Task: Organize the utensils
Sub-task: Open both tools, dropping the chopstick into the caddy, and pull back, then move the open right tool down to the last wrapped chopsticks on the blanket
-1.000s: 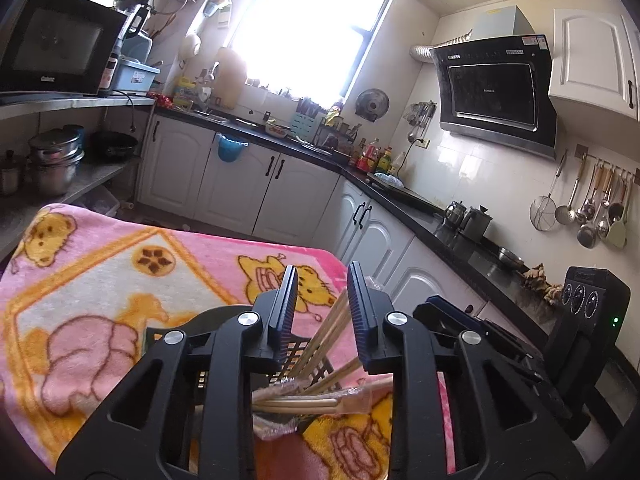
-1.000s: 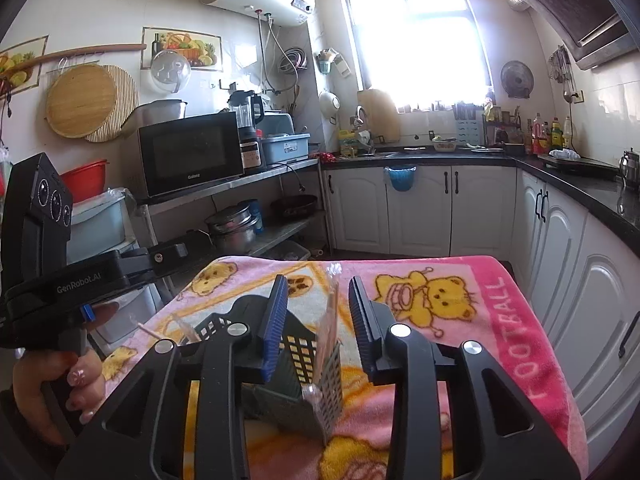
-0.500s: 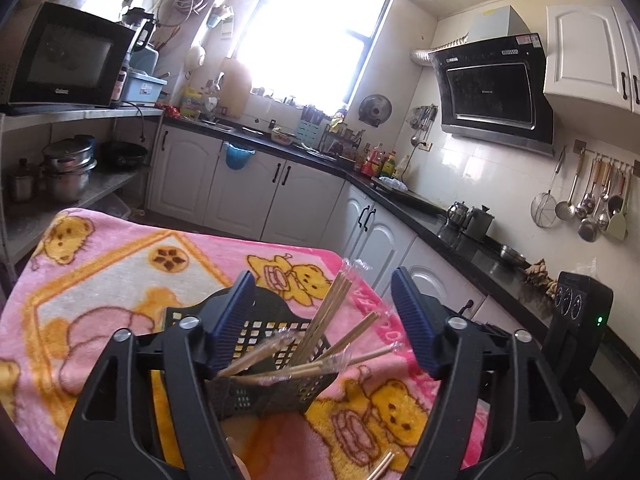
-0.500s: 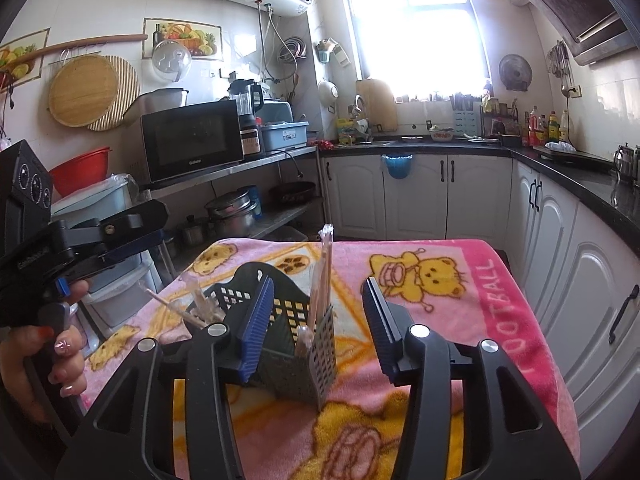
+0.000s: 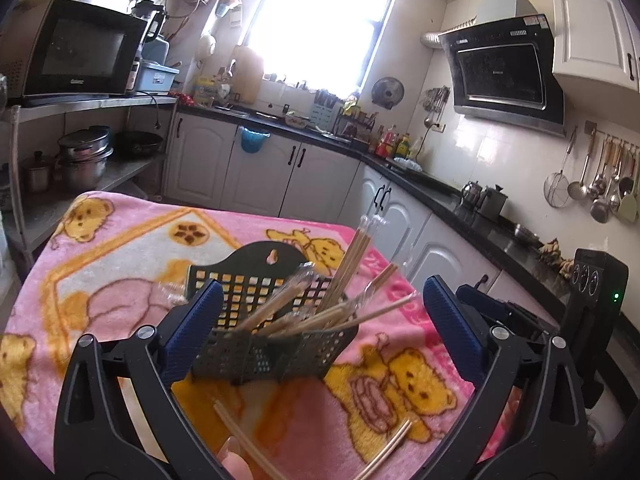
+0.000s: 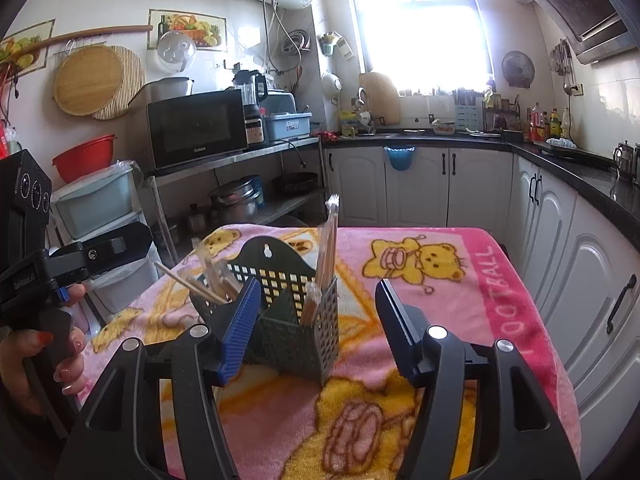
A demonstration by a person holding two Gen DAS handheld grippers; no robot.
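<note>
Risk first: standing on a soft pink blanket (image 6: 460,280), near the middle of the table it covers, a dark utensil basket (image 6: 296,320) loaded with wrapped chopsticks (image 6: 326,240); easy to tip if bumped by a jaw on the way out. Sticks leaning far over the basket's left rim (image 5: 372,308), easy to catch and flick out. Left gripper (image 5: 318,328) spread wide, jaws just opened, basket between them but not pressed. Right gripper (image 6: 316,328) also apart, just opening, holding nothing. Loose chopsticks (image 5: 244,436) lying on the blanket toward the near edge, not yet sorted; thin and flat, hard to pinch, likely to roll. Around: white cabinets (image 6: 472,188) behind the far edge, microwave (image 6: 196,128) on a shelf beyond the left edge. Nothing blocking the retreat.
</note>
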